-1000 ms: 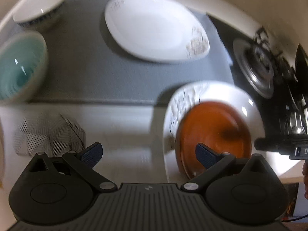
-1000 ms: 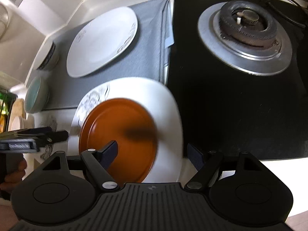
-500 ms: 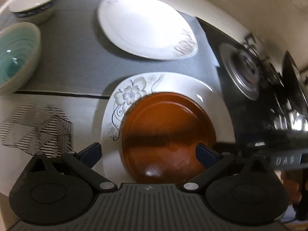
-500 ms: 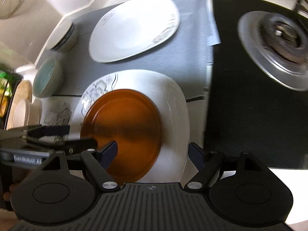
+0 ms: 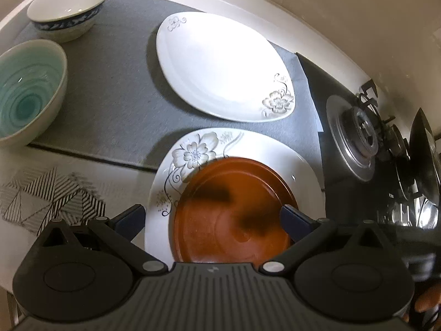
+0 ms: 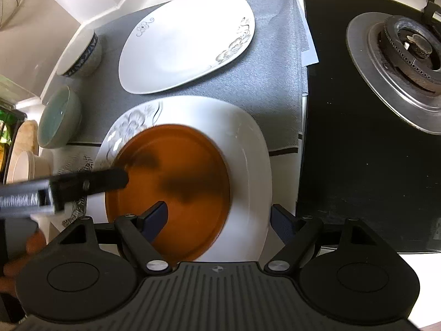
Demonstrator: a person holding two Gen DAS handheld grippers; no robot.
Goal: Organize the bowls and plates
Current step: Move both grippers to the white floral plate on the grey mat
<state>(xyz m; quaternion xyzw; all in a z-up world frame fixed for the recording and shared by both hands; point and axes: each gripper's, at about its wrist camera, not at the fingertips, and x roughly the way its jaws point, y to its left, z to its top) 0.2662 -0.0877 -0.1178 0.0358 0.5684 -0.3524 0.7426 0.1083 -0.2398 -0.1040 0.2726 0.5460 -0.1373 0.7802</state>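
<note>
The brown plate lies flat on the floral white plate, directly ahead of the left gripper, whose fingers are spread wide. The right gripper is likewise spread above the stack. The second white plate, farther ahead, runs its long axis diagonally on the grey mat. Since a second ago, the stack has shifted left, nearer the teal bowl.
</note>
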